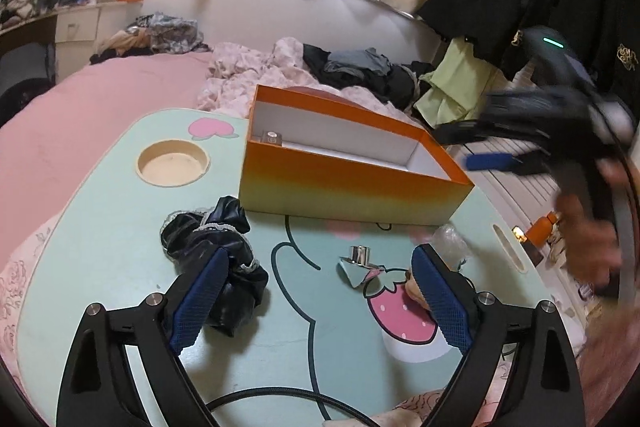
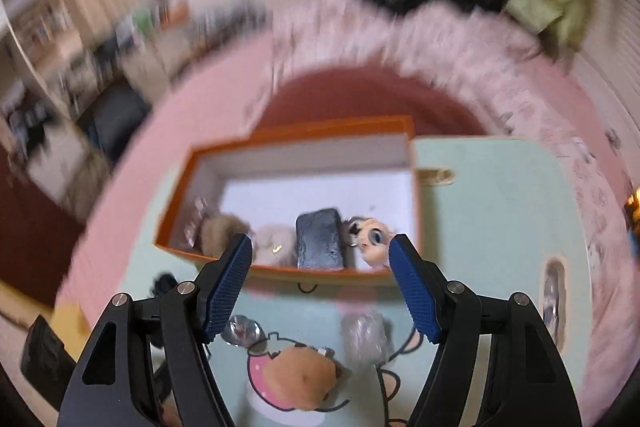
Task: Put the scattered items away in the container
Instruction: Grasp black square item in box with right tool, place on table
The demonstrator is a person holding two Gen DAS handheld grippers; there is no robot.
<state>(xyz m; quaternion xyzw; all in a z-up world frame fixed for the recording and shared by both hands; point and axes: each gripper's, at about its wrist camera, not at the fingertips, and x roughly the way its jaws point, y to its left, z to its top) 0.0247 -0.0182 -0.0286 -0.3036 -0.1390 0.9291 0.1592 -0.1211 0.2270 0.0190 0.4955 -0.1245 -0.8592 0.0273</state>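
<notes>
Left wrist view
Setting: bedroom, mint cartoon lap table (image 1: 120,227) on pink bed, clothes piled behind.
Left gripper (image 1: 316,301): fingers wide apart, nothing between pads, low over table.
Black frilly cloth (image 1: 212,251): touching left finger, crumpled on table.
Small metal cylinder (image 1: 359,254): between fingers, ahead of tips, nearer right one, on silvery scrap.
Clear plastic wrap (image 1: 450,239): just beyond right fingertip.
Orange box (image 1: 352,183): well ahead of fingers, open top, small item in far-left corner.
Right gripper (image 1: 492,163): blurred, right of box, above table; hand (image 1: 588,239) on it.

Right wrist view
Setting: heavy blur, same table and bed.
Right gripper: fingers apart, empty, over box's near wall.
Box contents: dark rectangular block (image 2: 320,245), doll head (image 2: 370,237), furry beige items (image 2: 248,239), ahead between fingertips.
Brown plush (image 2: 300,377): behind fingertips, between fingers, on table.
</notes>
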